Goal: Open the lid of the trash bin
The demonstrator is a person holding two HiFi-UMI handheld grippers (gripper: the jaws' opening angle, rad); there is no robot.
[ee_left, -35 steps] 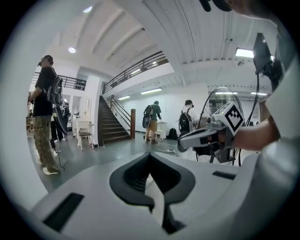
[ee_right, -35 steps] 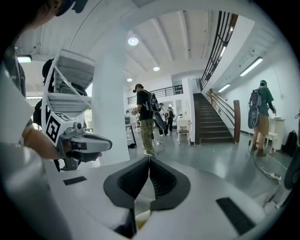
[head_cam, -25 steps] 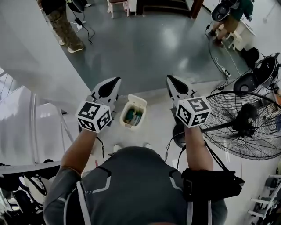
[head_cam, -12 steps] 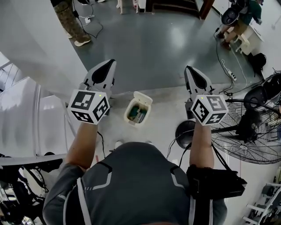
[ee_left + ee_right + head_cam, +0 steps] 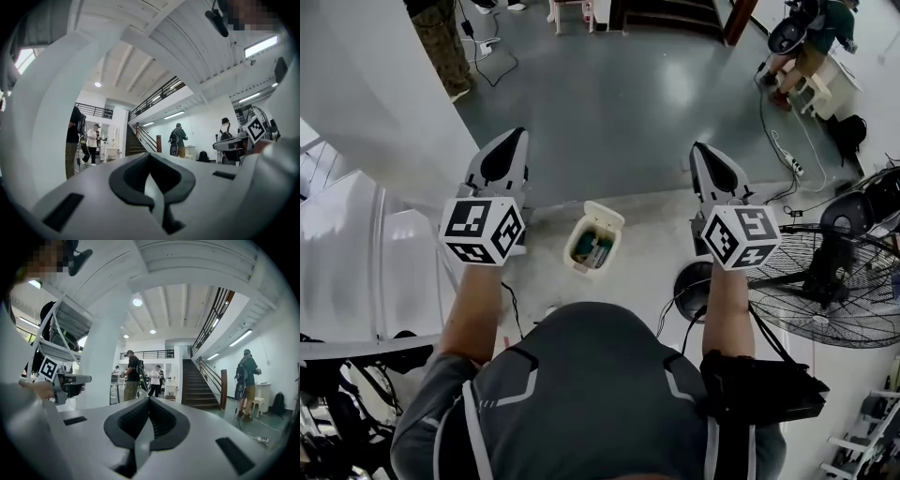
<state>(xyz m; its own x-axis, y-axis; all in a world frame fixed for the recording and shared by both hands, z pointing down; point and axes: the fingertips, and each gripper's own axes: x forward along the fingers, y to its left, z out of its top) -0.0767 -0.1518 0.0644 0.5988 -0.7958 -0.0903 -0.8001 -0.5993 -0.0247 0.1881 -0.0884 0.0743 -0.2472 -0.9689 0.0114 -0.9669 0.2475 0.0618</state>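
Both sets of jaws are pressed together with nothing in them. The left hand-held gripper (image 5: 508, 141) and the right hand-held gripper (image 5: 705, 155) are held up in front of the person, aimed across the room rather than down. The trash bin (image 5: 592, 246) sits on the floor (image 5: 609, 103) between them, well below both. Its inside shows, so the lid (image 5: 607, 217) looks flipped up already. If anything's left to do, it calls for parting the jaws and reaching down to the rim.

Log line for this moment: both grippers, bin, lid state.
left gripper: shut, empty | right gripper: shut, empty | trash bin: on floor, lid open | contact with bin: none
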